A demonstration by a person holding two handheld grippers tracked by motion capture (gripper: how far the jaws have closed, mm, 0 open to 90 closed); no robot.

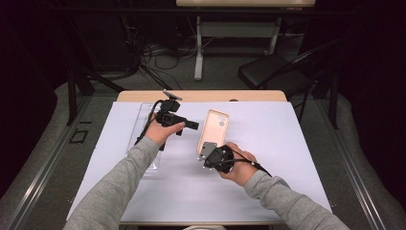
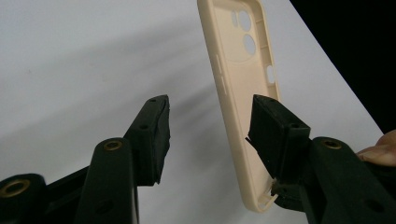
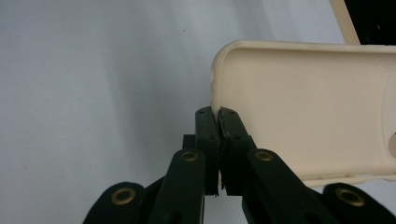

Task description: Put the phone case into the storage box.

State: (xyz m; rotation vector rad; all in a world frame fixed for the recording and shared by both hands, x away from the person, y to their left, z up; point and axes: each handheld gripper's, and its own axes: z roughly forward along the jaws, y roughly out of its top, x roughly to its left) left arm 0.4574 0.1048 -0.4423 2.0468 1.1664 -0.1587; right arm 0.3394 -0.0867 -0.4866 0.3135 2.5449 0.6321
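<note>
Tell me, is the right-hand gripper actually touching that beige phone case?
Touching. In the right gripper view, the right gripper has its jaws shut on the wall of the phone case at its end, with no gap between pads and rim.

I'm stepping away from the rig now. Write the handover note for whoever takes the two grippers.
Right gripper: shut on the near edge of the beige phone case, holding it on the white table cover.
Left gripper: jaws part open, the case's long side wall between them, pads not pressing yet.
Clear plastic tray: at the left of the table, under the left hand.
Done: case pinned by the right gripper.
Left: probably close the left gripper on the case's side, then go on handling it.
</note>
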